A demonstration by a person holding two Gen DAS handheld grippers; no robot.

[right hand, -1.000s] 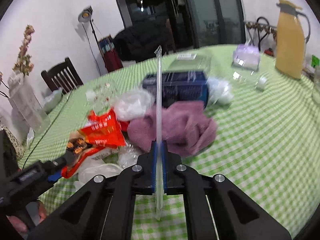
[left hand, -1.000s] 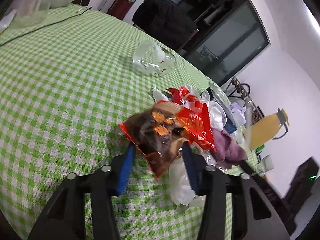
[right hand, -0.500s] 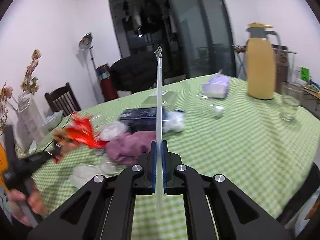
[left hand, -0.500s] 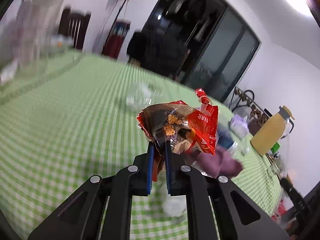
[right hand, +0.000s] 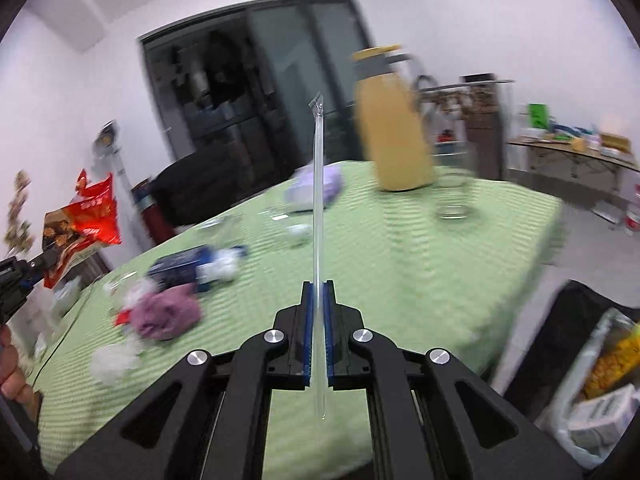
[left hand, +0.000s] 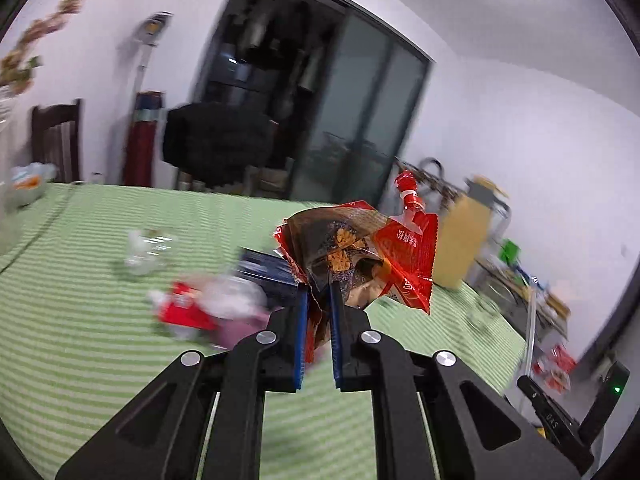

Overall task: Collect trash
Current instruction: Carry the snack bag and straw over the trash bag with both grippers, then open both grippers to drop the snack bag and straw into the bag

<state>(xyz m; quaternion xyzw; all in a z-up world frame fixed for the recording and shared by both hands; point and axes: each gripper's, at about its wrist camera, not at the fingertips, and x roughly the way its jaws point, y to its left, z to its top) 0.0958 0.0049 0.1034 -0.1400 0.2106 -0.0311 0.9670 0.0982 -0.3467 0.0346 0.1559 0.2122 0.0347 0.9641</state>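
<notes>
My left gripper (left hand: 319,300) is shut on a bunch of red and brown snack wrappers (left hand: 360,256) and holds them up in the air above the table. The wrappers also show in the right wrist view (right hand: 80,220). My right gripper (right hand: 318,292) is shut on a clear plastic straw (right hand: 318,200) that stands upright between its pads. More trash lies on the green checked tablecloth (right hand: 400,260): a red wrapper (left hand: 184,310), a purple cloth (right hand: 164,316), white crumpled plastic (right hand: 112,360) and a dark blue box (right hand: 180,266).
A yellow jug (right hand: 394,128) and a glass (right hand: 452,200) stand at the far end of the table. A black bin with a white liner holding rubbish (right hand: 600,380) stands on the floor at the lower right. A clear cup (left hand: 144,252) lies on the table.
My left gripper closed on the wrappers and lifted them off the table. Both grippers swung right; the bin has come into the right wrist view.
</notes>
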